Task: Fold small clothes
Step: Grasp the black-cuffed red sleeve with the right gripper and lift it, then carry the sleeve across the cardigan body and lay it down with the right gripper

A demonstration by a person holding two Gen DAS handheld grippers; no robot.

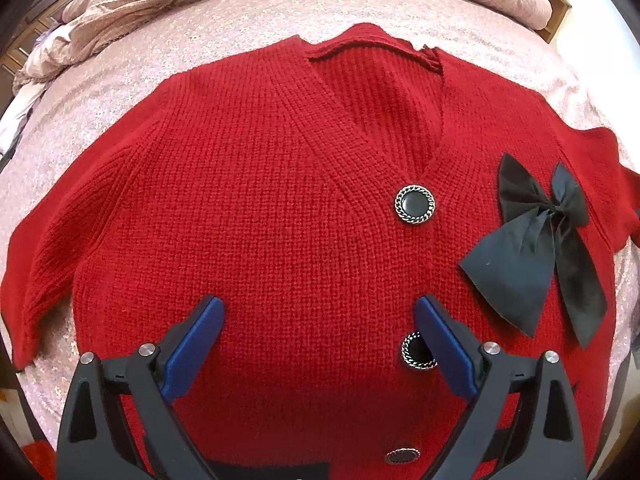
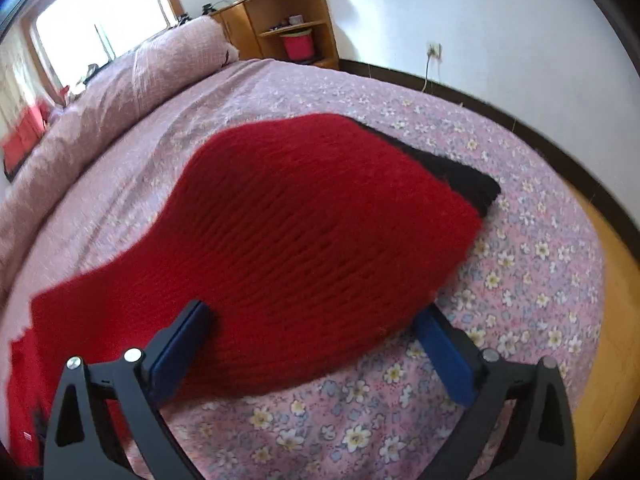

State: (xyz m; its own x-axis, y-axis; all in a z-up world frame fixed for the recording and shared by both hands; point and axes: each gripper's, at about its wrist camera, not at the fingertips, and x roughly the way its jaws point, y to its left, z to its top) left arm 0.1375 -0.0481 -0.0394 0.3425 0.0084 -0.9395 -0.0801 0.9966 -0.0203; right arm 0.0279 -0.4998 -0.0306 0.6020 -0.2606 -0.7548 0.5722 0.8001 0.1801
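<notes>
A red knit cardigan point(image 1: 280, 184) lies flat, front up, on a pink floral bedspread point(image 1: 100, 92). It has black round buttons point(image 1: 415, 203) and a black bow point(image 1: 536, 240) on its right chest. My left gripper point(image 1: 320, 312) is open and hovers over the cardigan's lower front, holding nothing. In the right wrist view a red sleeve point(image 2: 320, 232) with a black cuff point(image 2: 460, 176) lies on the bedspread point(image 2: 520, 264). My right gripper point(image 2: 316, 316) is open, its jaws either side of the sleeve's near end.
A bunched pink duvet point(image 2: 132, 80) lies along the far side of the bed. A wooden shelf unit point(image 2: 288, 24) with a red basket stands by the wall. The wooden floor point(image 2: 616, 320) shows past the bed's right edge.
</notes>
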